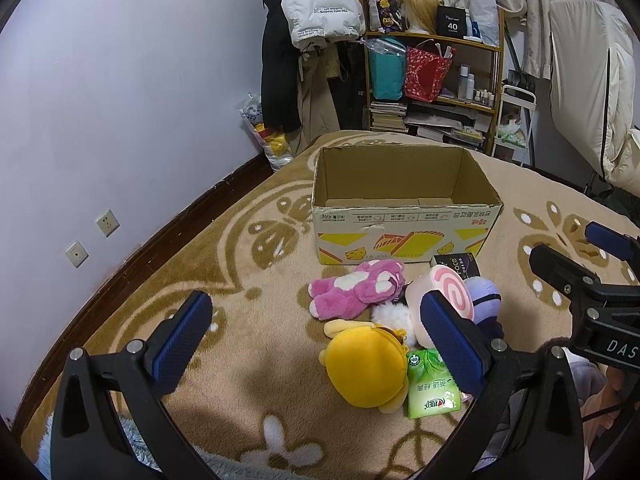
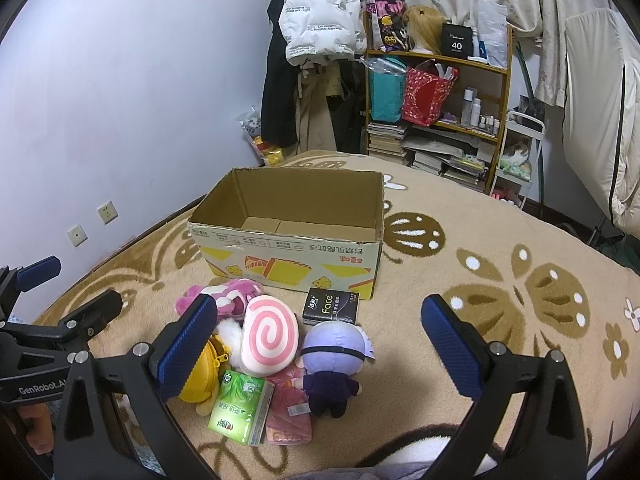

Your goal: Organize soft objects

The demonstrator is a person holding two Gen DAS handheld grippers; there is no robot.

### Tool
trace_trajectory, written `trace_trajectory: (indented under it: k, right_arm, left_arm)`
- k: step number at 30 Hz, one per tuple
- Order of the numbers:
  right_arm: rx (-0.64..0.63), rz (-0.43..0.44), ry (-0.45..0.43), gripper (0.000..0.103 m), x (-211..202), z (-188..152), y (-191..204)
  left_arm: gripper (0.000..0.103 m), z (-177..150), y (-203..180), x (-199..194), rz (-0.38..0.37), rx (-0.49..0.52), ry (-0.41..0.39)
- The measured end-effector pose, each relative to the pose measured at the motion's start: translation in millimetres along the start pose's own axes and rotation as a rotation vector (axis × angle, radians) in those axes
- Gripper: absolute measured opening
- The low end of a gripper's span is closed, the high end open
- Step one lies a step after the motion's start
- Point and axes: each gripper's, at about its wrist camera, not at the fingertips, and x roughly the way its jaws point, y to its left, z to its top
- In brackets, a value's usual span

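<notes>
The cardboard box (image 2: 288,236) looks empty; each hand-held gripper (image 1: 316,344) (image 2: 320,350) gapes wide, holding nothing.

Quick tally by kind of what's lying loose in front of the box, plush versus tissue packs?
Plush toys: 5, namely pink plush, swirl cushion, white fluffy toy, yellow plush, purple-haired doll.
Tissue packs: 3, namely green pack, pink pack, black pack.
Total: 8. The cardboard box holds nothing.
</notes>
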Motion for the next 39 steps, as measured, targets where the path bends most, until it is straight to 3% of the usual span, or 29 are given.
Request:
trace_trajectory:
  k: [39]
  right_arm:
    - [-0.003,0.0,0.011,0.103,1.5,-2.9,2.6]
  left_arm:
    - [0.103,-5.0,-0.1,0.6,0.002,0.005,0.002]
